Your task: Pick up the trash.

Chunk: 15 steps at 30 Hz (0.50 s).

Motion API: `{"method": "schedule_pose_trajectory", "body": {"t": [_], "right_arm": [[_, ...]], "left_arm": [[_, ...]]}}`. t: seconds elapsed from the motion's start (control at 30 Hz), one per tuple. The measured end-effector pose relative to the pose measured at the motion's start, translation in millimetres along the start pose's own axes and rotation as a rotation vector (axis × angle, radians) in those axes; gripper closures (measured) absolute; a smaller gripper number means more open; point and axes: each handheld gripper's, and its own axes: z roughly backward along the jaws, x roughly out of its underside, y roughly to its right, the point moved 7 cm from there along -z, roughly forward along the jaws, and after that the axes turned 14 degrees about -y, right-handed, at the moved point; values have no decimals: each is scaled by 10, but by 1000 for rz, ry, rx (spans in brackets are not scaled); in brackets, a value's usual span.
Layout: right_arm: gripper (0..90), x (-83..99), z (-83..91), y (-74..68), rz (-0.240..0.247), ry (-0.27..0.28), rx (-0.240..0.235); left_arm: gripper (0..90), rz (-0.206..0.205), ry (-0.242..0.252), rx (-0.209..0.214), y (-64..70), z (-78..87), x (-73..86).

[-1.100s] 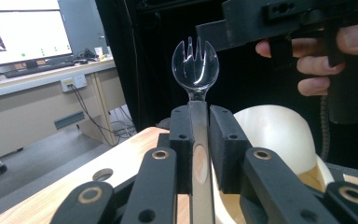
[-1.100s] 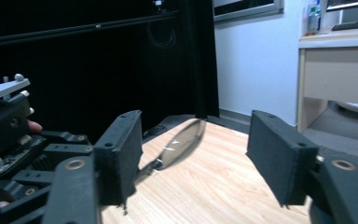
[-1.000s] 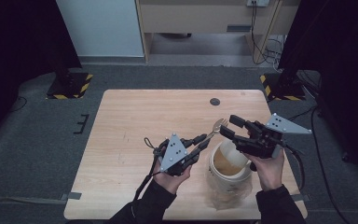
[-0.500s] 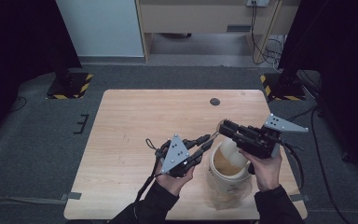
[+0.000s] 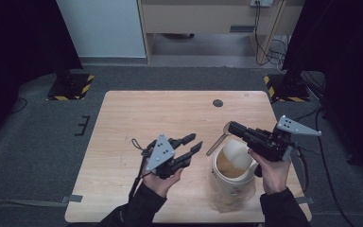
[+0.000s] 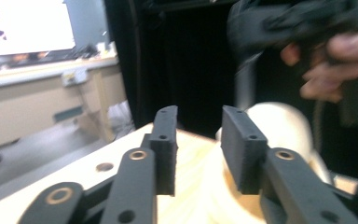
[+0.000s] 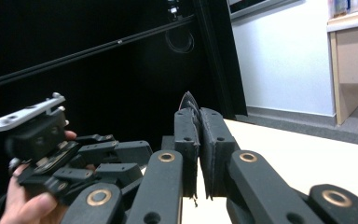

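Note:
A cream jar (image 5: pixel 229 182) with brownish contents stands at the table's front right, its pale rim (image 6: pixel 279 121) blurred ahead of my left gripper. My right gripper (image 5: pixel 231 126) reaches over the jar from the right, jaws shut on a thin spoon (image 5: pixel 216 142) that slants down-left outside the rim. A sliver of the spoon (image 7: pixel 188 100) peeks above the closed jaws. My left gripper (image 5: pixel 193 143) is open and holds nothing, a short way left of the jar, pointing at it. Its fingers (image 6: pixel 165 140) frame the jar.
The wooden table (image 5: pixel 146 118) has a small dark round hole (image 5: pixel 218 102) near its far edge. Yellow-black stand bases (image 5: pixel 71 85) sit on the floor at both far corners. Cables (image 5: pixel 312 165) trail off the table's right side.
My left gripper has drawn back leftward from the jar's rim and stands open. My right gripper has pushed farther left over the jar, and the spoon now hangs outside the rim.

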Motion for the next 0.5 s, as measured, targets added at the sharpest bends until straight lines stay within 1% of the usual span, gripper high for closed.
{"method": "schedule_pose_trajectory", "body": {"t": [0.03, 0.1, 0.17, 0.2, 0.23, 0.27, 0.3, 0.33, 0.37, 0.4, 0.43, 0.47, 0.5], "right_arm": [[863, -9, 23, 14, 8, -1, 6], [863, -17, 46, 26, 13, 1, 14], [863, -23, 69, 30, 21, 3, 21], [863, -22, 82, 29, 24, 2, 25], [863, -21, 96, 26, 25, 2, 28], [863, -20, 112, 21, 30, 4, 31], [863, -20, 112, 21, 30, 4, 31], [863, -16, 143, 7, 41, 1, 42], [863, -14, 156, -3, 49, -3, 48], [863, -14, 156, -3, 49, -3, 48], [863, -6, 178, -23, 79, -19, 71], [863, -4, 186, -31, 91, -22, 79], [863, -4, 186, -31, 91, -22, 79]], "left_arm": [[566, 29, -47, -24, -167, 98, 165], [533, 69, -91, -54, -352, 187, 366], [471, 121, -147, -86, -541, 258, 598], [443, 146, -170, -106, -630, 290, 723], [394, 146, -170, -106, -630, 290, 723], [358, 202, -220, -142, -786, 344, 977], [353, 202, -220, -142, -786, 344, 977], [329, 238, -253, -174, -915, 396, 1217], [305, 267, -268, -186, -972, 419, 1335], [310, 267, -268, -186, -972, 419, 1335], [316, 345, -305, -184, -1078, 447, 1518], [304, 345, -305, -184, -1078, 447, 1518], [304, 374, -316, -192, -1134, 456, 1573]]}}
